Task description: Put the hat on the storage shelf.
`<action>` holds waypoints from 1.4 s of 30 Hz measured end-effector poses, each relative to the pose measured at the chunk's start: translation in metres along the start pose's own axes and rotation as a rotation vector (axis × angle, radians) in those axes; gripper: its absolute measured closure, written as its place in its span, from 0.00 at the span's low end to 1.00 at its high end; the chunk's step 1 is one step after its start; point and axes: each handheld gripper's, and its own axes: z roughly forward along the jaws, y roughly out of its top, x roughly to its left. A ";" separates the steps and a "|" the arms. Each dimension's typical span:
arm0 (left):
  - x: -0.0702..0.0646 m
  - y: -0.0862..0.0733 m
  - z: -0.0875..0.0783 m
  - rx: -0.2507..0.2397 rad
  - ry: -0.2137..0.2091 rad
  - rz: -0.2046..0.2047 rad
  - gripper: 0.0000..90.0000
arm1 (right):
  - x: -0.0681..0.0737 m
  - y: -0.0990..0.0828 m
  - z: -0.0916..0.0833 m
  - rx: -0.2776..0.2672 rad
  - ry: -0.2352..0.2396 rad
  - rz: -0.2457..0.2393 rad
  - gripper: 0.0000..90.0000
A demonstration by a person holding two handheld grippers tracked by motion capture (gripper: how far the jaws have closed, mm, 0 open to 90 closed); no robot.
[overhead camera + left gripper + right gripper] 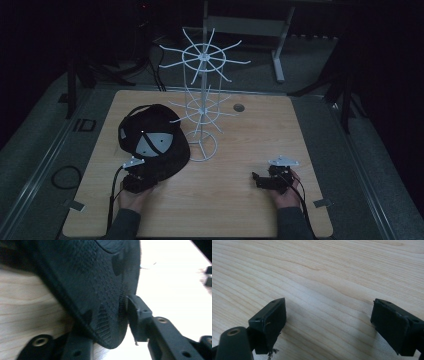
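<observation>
Black cap (152, 137), brim toward left claw (141, 176) gripping it, right claw (256, 178) open.

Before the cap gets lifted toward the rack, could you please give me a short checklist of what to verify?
1. Brim of the black cap sits between the jaws of the left hand-held gripper: ok, seen in the left gripper view.
2. Both pads pressing the brim: cannot tell; one jaw is hidden beneath it.
3. Right hand-held gripper open with nothing between its jaws: ok, bare wooden table under it.
4. White wire rack standing upright on its ring base: ok.
5. Cap clear of the rack's lower hooks: cannot tell; one hook overlaps the crown from above.
</observation>
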 end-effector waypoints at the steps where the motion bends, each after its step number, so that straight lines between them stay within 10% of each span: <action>1: -0.001 0.001 0.000 -0.002 -0.001 0.004 0.80 | 0.000 0.000 0.000 0.000 0.000 0.000 0.14; 13: -0.007 0.007 -0.008 -0.028 -0.046 0.028 0.95 | 0.000 0.000 0.000 0.001 -0.002 -0.001 0.14; 42: -0.001 0.029 -0.046 -0.118 0.095 -0.006 0.96 | 0.000 0.000 0.000 0.002 0.000 0.001 0.14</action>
